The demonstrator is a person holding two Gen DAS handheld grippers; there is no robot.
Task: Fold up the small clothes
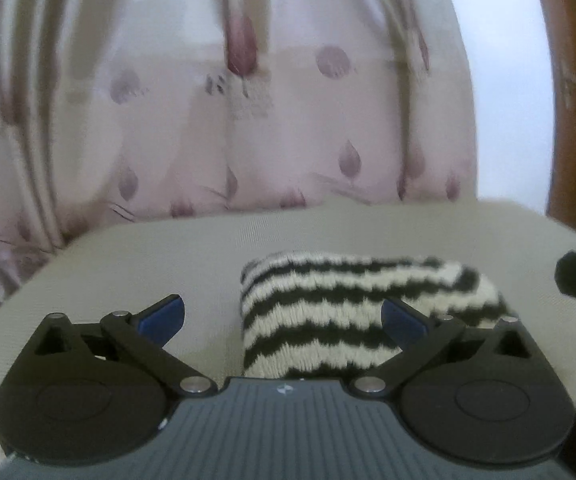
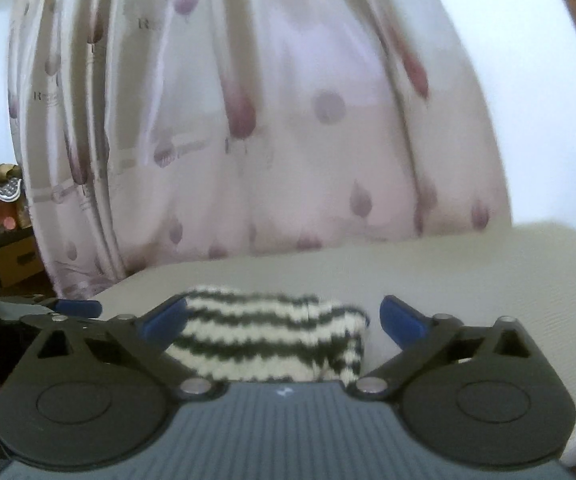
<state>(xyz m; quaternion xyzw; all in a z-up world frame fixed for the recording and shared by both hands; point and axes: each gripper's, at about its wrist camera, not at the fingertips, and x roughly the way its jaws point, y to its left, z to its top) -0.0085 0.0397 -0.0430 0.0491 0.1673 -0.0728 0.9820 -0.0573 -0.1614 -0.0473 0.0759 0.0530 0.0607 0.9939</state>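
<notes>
Folding appears to be finished here, judging by the striped knit garment point(image 1: 351, 312), which lies as a compact, doubled-over bundle on the pale cushioned surface point(image 1: 168, 252). That surface may be a bed or a seat; which one cannot be told. A flowered curtain point(image 1: 248, 120) hangs behind it. The left tongs point(image 1: 284, 322) are spread to their widest and nothing is held; the bundle is seen just ahead, partly between the blue fingertips point(image 1: 164, 318), but no pad is pressed on it. The right tongs point(image 2: 284, 322) are likewise fully spread and empty, with the same bundle point(image 2: 264, 340) lying ahead between the open tips and not gripped.

The step in hand is judged to be the release and withdrawal. It is done well if both tongs are drawn straight back and upward with the tips kept wide, so that no fuzzy loop is snagged and the fold is not dragged open. The bundle's loose edge should be watched in case it springs back.
</notes>
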